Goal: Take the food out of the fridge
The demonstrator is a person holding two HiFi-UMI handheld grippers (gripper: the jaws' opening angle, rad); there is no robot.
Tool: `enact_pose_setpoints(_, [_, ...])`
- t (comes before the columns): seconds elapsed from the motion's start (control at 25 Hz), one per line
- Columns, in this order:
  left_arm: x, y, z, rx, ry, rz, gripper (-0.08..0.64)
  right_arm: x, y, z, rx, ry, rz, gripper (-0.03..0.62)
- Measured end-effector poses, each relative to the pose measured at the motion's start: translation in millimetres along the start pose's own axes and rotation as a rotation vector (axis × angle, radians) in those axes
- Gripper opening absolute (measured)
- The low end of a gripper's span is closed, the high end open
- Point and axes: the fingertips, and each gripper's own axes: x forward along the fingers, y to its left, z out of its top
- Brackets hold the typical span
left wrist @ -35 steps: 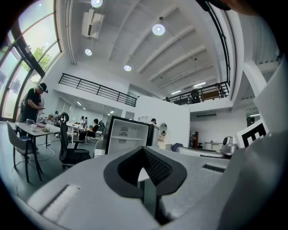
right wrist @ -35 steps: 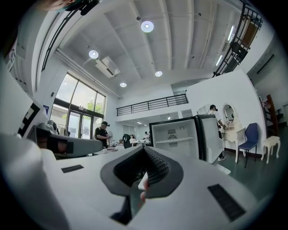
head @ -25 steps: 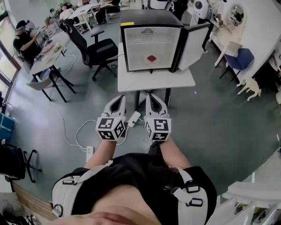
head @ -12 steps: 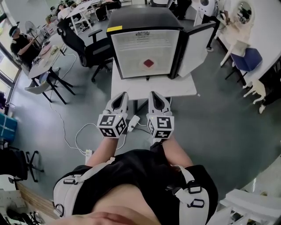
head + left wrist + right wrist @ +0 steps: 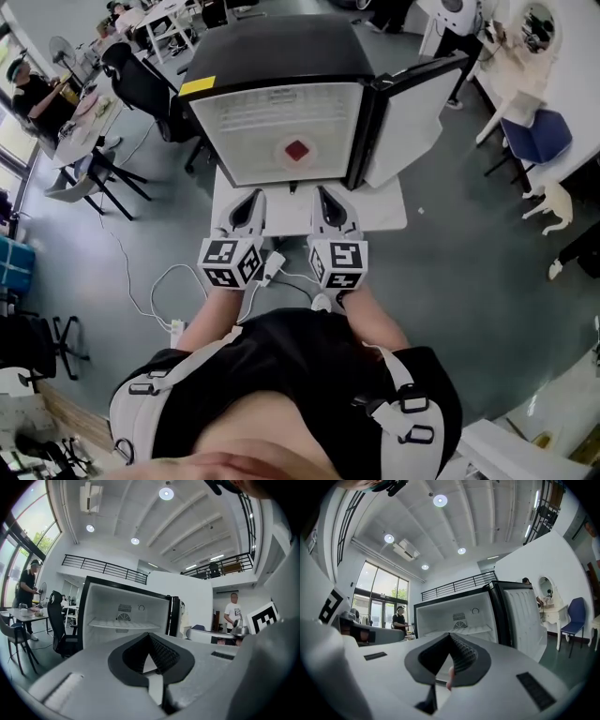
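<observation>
A black mini fridge stands open on a white table, its door swung to the right. Inside, a small red food item lies on the white floor of the compartment. My left gripper and right gripper are side by side over the table's front edge, pointing level at the fridge and short of its opening. Both are shut with nothing between the jaws. The left gripper view shows the fridge beyond the left gripper; the right gripper view shows the fridge past the right gripper.
Desks, black office chairs and seated people fill the back left. A white cable and power strip lie on the floor at the left of my feet. A blue chair and a white dressing table stand at the right.
I have walked toward the fridge: it fills more of the head view. Both grippers moved forward together, from over the floor to over the table's front edge, still shut.
</observation>
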Motion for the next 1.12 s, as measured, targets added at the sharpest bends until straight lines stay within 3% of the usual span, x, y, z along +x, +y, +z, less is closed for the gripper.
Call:
enact_pose_setpoints(0.16, [23.7,2.9,-3.5,-0.017,0.015,0.016,0.003,24.0,-19.7,-6.1,0.013,0.031,0.013,0.008])
enact_pose_setpoints(0.36, [43.1,21.8,-2.0,-0.026,0.023,0.016,0.003,49.7,-13.1,-14.9,0.030,0.057,0.033,0.008])
enact_pose_setpoints(0.48, [47.4,33.5,0.9,-0.036,0.024,0.018,0.003,62.0,-9.0,-25.9,0.111,0.092,0.046,0.008])
enact_pose_setpoints(0.64, [47.9,47.9,-2.8,-0.037,0.036,0.024,0.003,77.9,-11.1,-38.7,0.318,0.091,0.052,0.008])
enact_pose_setpoints(0.84, [46.1,63.5,-3.7,-0.042,0.041,0.035,0.003,100.2,-19.4,-73.4,0.654,0.127,0.050,0.128])
enact_pose_setpoints(1.0, [44.0,77.2,-6.5,-0.051,0.051,0.049,0.003,112.1,-41.8,-118.3,0.972,0.144,-0.013,0.191])
enact_pose_setpoints(1.12, [39.6,84.9,-8.0,-0.058,0.052,0.064,0.003,116.6,-60.0,-155.6,1.109,0.170,-0.088,0.218])
